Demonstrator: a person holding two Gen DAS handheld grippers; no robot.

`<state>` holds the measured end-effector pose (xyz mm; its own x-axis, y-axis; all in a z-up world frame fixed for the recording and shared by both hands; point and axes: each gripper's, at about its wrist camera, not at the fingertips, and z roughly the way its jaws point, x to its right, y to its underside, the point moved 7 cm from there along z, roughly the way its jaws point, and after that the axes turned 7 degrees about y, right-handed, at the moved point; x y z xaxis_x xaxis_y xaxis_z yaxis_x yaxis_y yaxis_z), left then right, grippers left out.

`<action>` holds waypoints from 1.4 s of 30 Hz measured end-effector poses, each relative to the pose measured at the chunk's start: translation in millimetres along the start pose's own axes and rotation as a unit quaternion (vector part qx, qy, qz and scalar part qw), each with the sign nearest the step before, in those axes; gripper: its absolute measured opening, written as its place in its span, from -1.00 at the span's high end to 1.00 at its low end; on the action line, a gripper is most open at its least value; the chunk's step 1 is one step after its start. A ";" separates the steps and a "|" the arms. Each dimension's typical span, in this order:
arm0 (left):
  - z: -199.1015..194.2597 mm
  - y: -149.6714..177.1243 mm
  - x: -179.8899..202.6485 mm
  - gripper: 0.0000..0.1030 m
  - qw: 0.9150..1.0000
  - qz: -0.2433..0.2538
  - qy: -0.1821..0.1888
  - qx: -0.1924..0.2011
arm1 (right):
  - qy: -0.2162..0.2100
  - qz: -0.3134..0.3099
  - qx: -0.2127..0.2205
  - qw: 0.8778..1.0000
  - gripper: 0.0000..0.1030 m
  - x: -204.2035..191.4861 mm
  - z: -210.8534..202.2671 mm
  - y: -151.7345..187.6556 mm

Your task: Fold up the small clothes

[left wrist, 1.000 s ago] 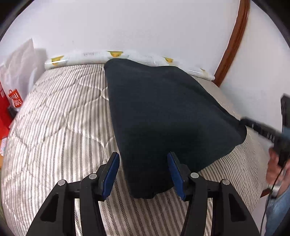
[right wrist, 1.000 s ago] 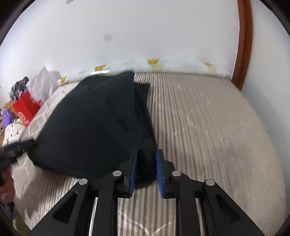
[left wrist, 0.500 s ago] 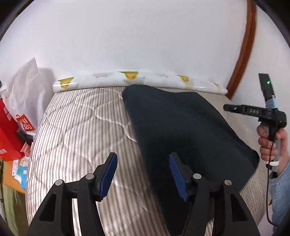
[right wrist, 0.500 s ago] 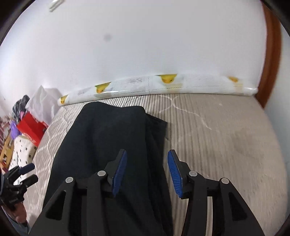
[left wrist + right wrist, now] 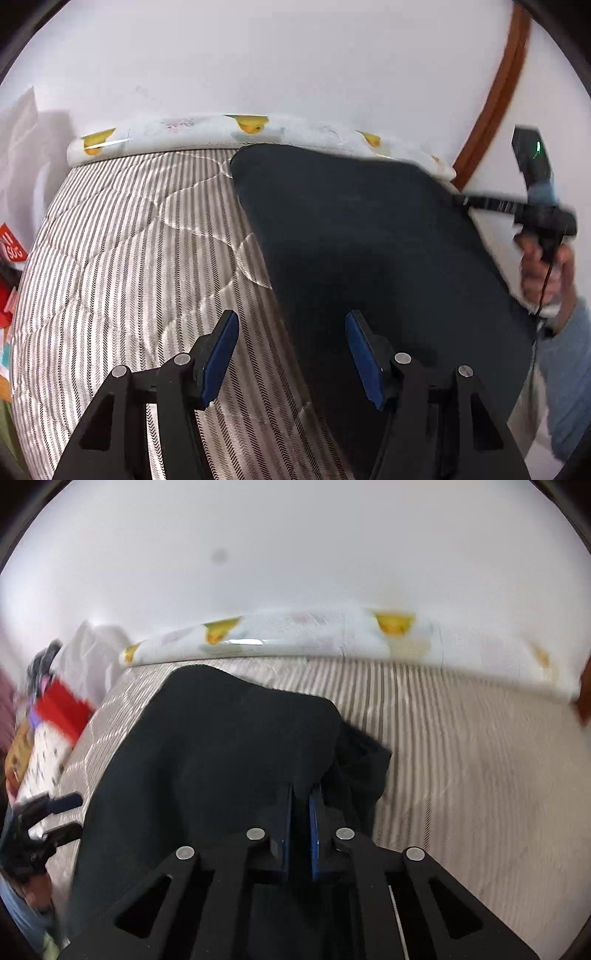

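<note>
Since half a second ago the right gripper (image 5: 301, 808) has closed on the dark navy cloth garment (image 5: 369, 258), which lies on the striped quilted mattress (image 5: 129, 258). At left, the left gripper (image 5: 291, 354) stands half open, holding nothing.

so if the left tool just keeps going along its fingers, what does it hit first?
Probably the striped mattress, right beside the left edge of the dark garment. The left tool is open and angled down, with that edge between its fingers; depth is unclear, so it might catch the cloth first.
</note>
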<state>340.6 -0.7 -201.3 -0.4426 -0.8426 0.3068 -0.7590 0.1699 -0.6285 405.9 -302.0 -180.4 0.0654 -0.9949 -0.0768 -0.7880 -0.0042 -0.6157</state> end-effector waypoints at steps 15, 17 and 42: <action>-10.9 6.4 7.3 -0.12 1.000 -0.006 0.002 -0.005 | 0.026 0.073 -0.016 0.997 0.21 45.7 -35.4 25.9; -14.4 10.1 8.5 -0.12 1.000 -0.011 0.004 -0.003 | 0.012 0.071 -0.013 0.997 0.14 41.0 -44.8 39.4; -43.9 36.9 26.7 -0.12 0.999 -0.034 0.009 -0.003 | 0.101 0.077 0.065 0.990 0.70 25.2 -90.2 106.6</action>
<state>279.8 5.5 -184.9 -0.3987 -0.8428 0.3616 -0.7903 0.1158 -0.6016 268.3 -336.5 -177.2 -0.1843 -0.9825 -0.0270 -0.6929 0.1493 -0.7053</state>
